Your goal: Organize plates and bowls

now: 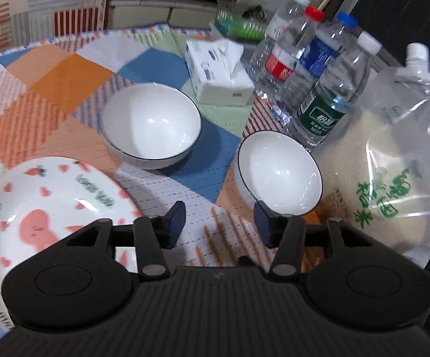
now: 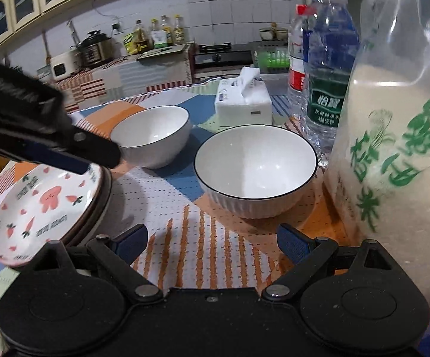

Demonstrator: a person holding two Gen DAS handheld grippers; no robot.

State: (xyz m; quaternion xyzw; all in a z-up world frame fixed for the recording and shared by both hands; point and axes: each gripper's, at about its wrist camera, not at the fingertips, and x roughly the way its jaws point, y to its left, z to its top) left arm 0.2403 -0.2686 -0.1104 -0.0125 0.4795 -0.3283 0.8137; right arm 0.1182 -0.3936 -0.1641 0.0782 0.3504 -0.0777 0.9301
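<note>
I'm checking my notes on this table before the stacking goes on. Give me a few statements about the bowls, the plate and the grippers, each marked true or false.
1. Two white bowls, the far bowl and the near bowl, stand apart on the cloth. True.
2. The near bowl holds rice. False: both bowls are empty; the rice is in the clear rice bag.
3. The patterned plate lies on top of another plate. True, a darker rim shows beneath it.
4. The right gripper is clamped on the near bowl's rim. False: its jaws are open with nothing between them.
5. The tissue box sits behind the bowls. True.
</note>
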